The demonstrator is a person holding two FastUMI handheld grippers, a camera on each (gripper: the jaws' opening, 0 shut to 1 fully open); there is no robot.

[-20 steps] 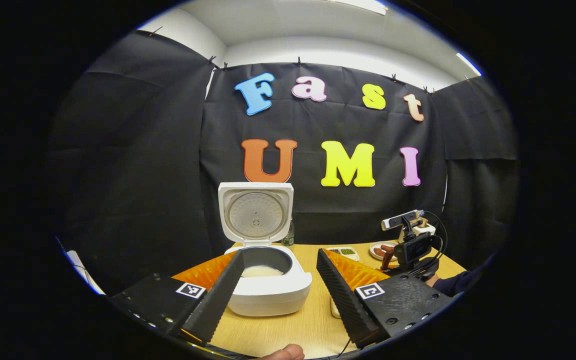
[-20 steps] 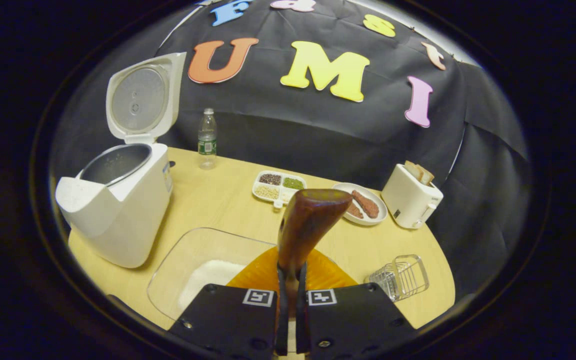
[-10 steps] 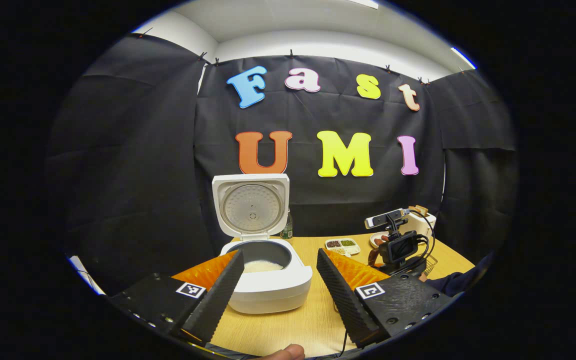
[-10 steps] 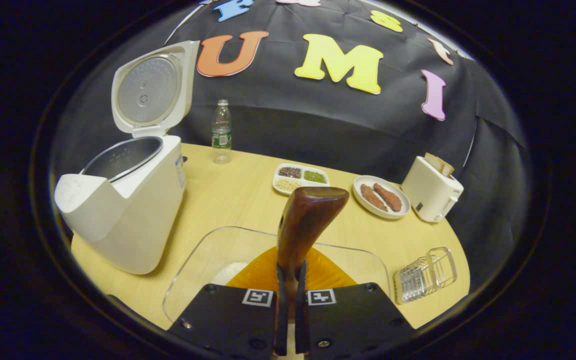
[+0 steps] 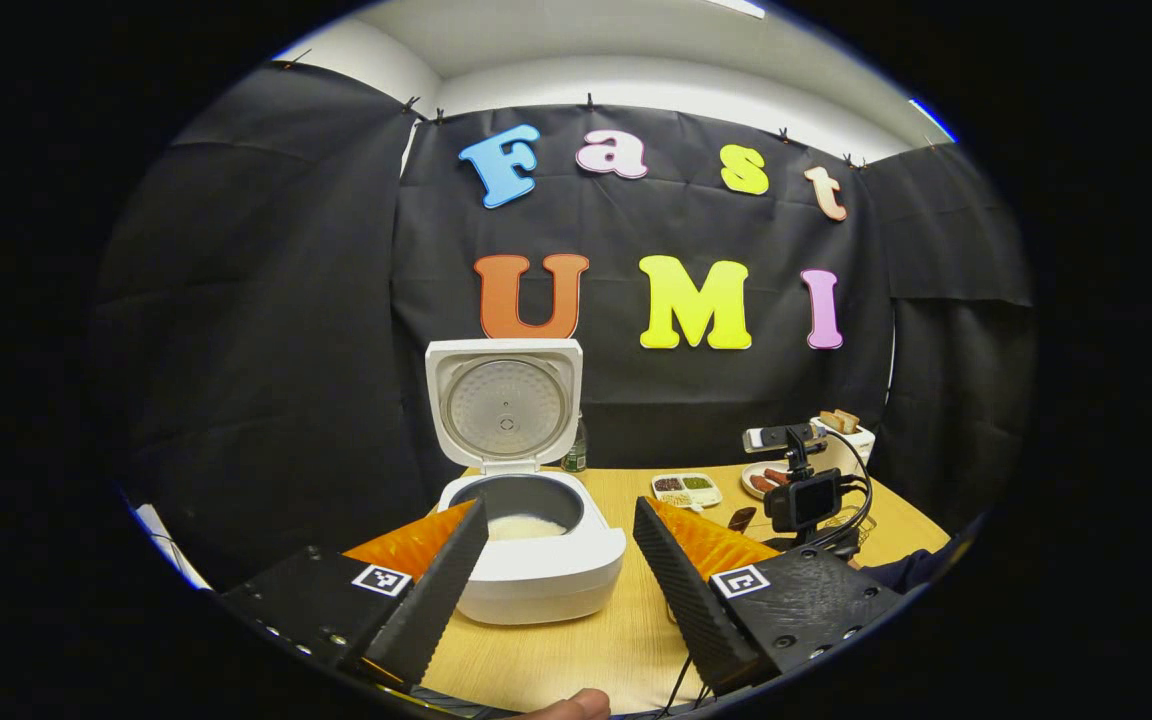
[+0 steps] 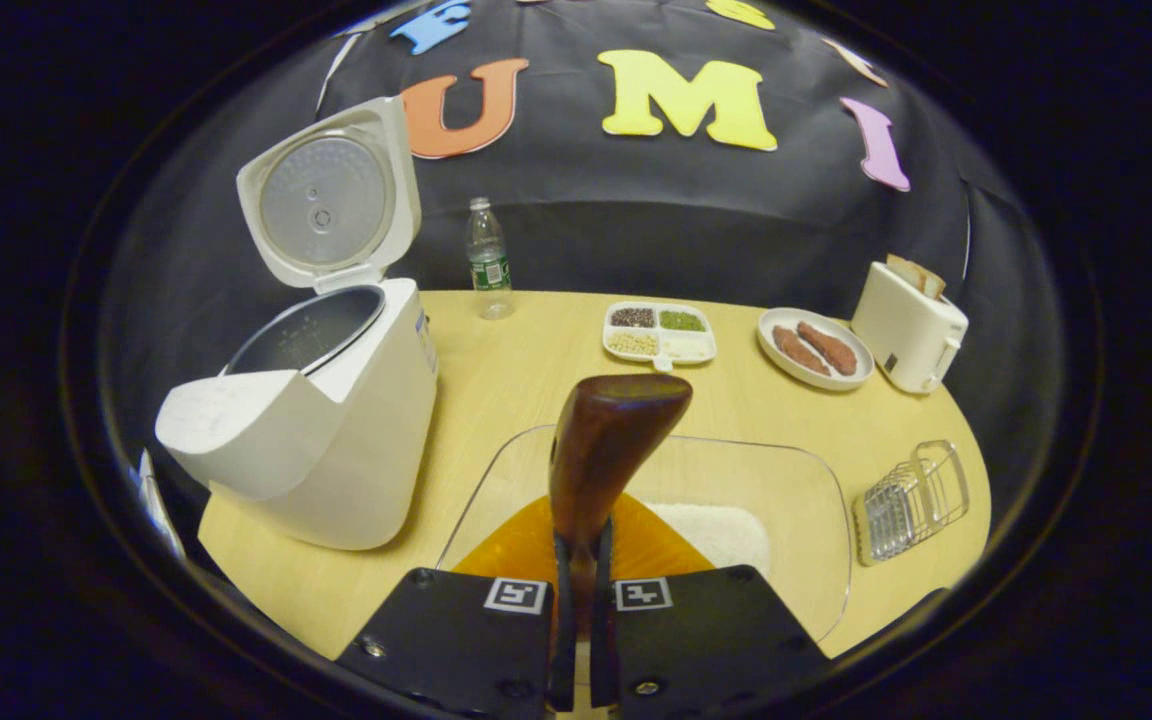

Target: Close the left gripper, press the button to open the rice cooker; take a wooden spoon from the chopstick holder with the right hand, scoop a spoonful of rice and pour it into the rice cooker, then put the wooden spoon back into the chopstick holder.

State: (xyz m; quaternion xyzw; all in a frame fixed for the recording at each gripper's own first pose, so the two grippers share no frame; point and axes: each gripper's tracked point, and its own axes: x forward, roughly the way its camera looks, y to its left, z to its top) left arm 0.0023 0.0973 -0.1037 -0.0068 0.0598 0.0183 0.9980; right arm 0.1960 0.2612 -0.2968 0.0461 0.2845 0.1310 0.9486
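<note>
Both claws show: right claw [image 6: 581,640] grips half-hidden wooden spoon [image 6: 606,450]; left claw [image 5: 561,580] gapes wide.

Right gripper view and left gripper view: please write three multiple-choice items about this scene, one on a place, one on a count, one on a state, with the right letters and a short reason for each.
1. Where does the clear plastic water bottle stand?
A. at the table's far edge, right of the open lid
B. inside the wire rack
C. on the round white plate

2. How many brown sausages lie on the round white plate?
A. one
B. two
C. four

3. What state is the white rice cooker in?
A. lid shut
B. lid up, pot open
C. lying on its side

Answers:
1 A, the bottle is upright by the black wall.
2 B, two pieces lie side by side.
3 B, the lid stands up and rice shows in the pot.
</note>
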